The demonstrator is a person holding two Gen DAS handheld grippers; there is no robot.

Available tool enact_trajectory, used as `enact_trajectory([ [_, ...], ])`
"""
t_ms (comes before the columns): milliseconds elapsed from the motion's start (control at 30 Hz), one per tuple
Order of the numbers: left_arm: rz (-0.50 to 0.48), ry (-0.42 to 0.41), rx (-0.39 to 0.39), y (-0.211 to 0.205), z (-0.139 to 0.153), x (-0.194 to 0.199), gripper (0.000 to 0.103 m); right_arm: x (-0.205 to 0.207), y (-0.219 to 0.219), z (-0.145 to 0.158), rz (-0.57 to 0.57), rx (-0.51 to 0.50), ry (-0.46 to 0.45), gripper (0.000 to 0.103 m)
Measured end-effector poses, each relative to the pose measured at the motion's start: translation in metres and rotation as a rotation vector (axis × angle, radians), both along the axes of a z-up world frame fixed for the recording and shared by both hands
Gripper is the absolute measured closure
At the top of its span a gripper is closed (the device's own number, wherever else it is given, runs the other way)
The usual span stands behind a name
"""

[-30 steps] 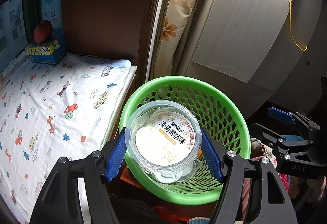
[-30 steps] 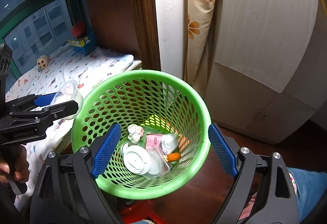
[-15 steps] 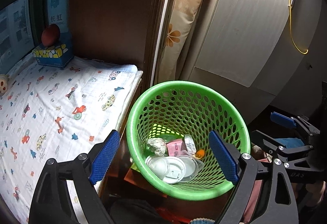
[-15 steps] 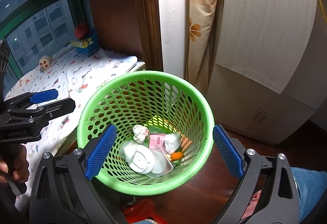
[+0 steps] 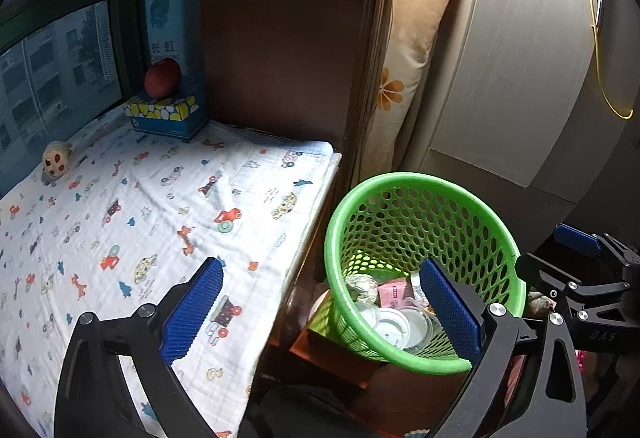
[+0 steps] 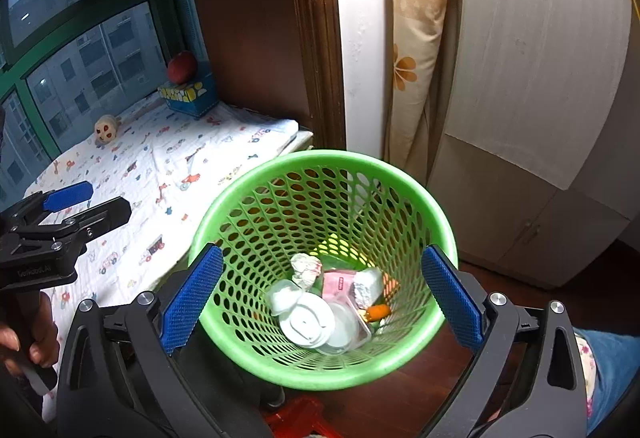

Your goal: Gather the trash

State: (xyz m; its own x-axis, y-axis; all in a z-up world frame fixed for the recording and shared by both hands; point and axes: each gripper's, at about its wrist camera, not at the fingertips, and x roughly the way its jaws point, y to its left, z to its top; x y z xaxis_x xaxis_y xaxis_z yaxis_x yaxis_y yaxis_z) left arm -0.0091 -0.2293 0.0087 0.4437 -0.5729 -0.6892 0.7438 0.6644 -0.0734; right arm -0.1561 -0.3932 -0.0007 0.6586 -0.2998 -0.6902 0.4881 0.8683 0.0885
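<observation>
A green mesh basket [image 6: 436, 214] stands on the floor beside the bed; it also shows in the left wrist view [image 5: 400, 180]. Inside lie a clear plastic cup with a white lid [image 6: 316, 322], crumpled paper [image 6: 306, 268], a pink packet [image 6: 338, 284] and other scraps. My right gripper [image 6: 322, 300] is open and empty, its fingers either side of the basket. My left gripper [image 5: 320, 312] is open and empty, over the bed's edge just left of the basket. It shows at the left of the right wrist view [image 6: 86, 206].
The bed has a white sheet with a cartoon print [image 5: 140, 222]. At its far end a tissue box [image 5: 166, 116] carries a red apple [image 5: 162, 78], and a small toy [image 5: 56, 160] lies by the window. A wardrobe [image 6: 532, 78] and a floral pillow [image 6: 416, 50] stand behind the basket.
My left gripper opened and let the clear cup fall into the basket, then swung left over the bed. My right gripper drew back a little.
</observation>
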Motion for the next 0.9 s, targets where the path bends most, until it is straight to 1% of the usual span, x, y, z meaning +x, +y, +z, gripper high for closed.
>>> enact_trajectory([
  [267, 0.089, -0.056, 0.023, 0.026, 0.006, 0.006, 0.007, 0.011, 0.012, 0.0, 0.013, -0.005, -0.008, 0.005],
  [667, 0.186, -0.053, 0.009, 0.057, 0.007, 0.016, 0.007, 0.017, 0.027, 0.001, 0.019, 0.001, -0.026, 0.005],
  [900, 0.214, -0.061, 0.012, 0.065, 0.008, 0.015, 0.007, 0.021, 0.034, 0.002, 0.024, -0.017, -0.03, 0.005],
])
